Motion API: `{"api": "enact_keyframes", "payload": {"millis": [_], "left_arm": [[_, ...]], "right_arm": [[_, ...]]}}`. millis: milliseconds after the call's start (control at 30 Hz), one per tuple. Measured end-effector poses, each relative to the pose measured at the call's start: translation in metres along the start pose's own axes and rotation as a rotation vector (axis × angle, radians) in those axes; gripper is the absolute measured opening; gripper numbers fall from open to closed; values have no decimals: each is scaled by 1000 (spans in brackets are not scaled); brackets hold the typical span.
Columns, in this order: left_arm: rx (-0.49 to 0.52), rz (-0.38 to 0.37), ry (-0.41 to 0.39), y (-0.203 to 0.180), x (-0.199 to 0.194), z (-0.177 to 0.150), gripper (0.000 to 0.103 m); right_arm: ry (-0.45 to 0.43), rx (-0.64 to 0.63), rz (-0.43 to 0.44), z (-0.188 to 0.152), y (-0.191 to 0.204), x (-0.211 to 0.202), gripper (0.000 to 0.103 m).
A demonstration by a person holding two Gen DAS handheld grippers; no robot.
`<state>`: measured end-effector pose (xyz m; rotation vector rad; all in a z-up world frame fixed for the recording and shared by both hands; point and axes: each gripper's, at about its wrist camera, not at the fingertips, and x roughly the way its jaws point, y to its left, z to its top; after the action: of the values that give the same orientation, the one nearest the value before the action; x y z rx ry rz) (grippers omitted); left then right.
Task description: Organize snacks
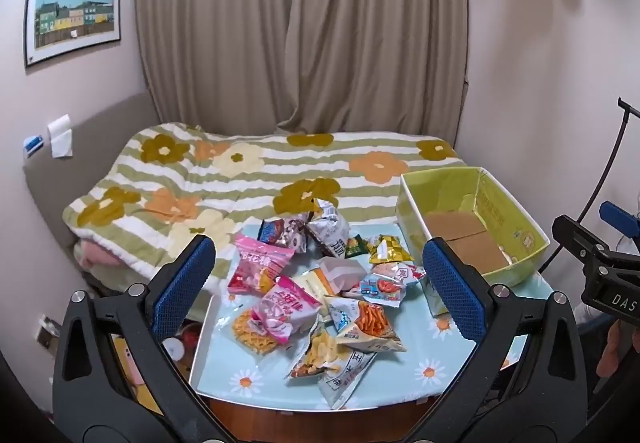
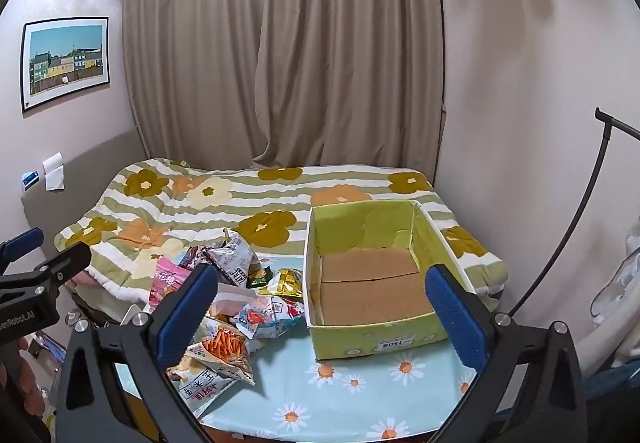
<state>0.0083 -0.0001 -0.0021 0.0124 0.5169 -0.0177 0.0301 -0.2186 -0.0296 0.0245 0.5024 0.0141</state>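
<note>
A pile of several snack packets [image 1: 316,291] lies on the light blue daisy tablecloth [image 1: 420,375]; it also shows in the right wrist view [image 2: 240,307]. A yellow-green cardboard box [image 1: 472,227] stands to the right of the pile, open and empty; it also shows in the right wrist view [image 2: 372,279]. My left gripper [image 1: 320,283] is open and empty, hovering above the pile. My right gripper [image 2: 320,315] is open and empty, in front of the box. The right gripper also shows at the right edge of the left wrist view [image 1: 600,255].
A bed with a flowered striped quilt [image 1: 248,179] lies behind the table. Beige curtains [image 1: 300,27] hang at the back. A black stand pole [image 2: 576,227] curves up at the right. A framed picture [image 1: 72,15] hangs on the left wall.
</note>
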Motion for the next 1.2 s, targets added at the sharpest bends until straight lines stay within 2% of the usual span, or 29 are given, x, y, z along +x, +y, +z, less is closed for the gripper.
{"api": "enact_keyframes", "payload": {"millis": [1200], "left_arm": [[-7, 10, 14, 2, 4, -4, 103]], "right_arm": [[7, -1, 19, -6, 9, -2, 103]]}}
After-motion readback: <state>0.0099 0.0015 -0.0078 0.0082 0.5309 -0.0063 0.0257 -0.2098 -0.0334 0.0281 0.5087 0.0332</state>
